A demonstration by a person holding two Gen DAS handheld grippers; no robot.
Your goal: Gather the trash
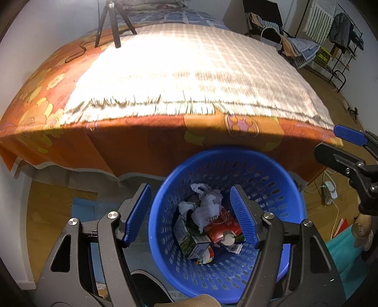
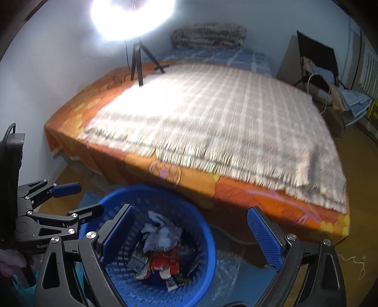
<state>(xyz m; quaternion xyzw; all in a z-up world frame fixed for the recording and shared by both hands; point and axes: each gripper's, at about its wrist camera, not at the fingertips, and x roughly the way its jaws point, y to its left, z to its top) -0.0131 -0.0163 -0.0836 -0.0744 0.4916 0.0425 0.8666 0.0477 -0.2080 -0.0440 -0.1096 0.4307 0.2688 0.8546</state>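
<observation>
A blue perforated basket [image 1: 278,189] stands on the floor at the foot of the bed; it also shows in the right wrist view [image 2: 113,200]. Inside lie a crumpled white bag [image 1: 208,205], a green carton [image 1: 189,238] and a red carton [image 1: 222,226]. My left gripper [image 1: 191,212] is open and empty, held above the basket. My right gripper [image 2: 191,238] is open and empty, above the basket's right rim. The right gripper appears at the right edge of the left wrist view [image 1: 349,146], and the left gripper at the left edge of the right wrist view [image 2: 59,200].
A bed with an orange flowered cover [image 1: 132,146] and a fringed checked blanket [image 1: 189,70] fills the view ahead. A tripod [image 1: 111,21] with a bright lamp [image 2: 132,16] stands on the bed's far left. A clothes rack [image 1: 340,37] and a power strip [image 1: 330,189] are at right.
</observation>
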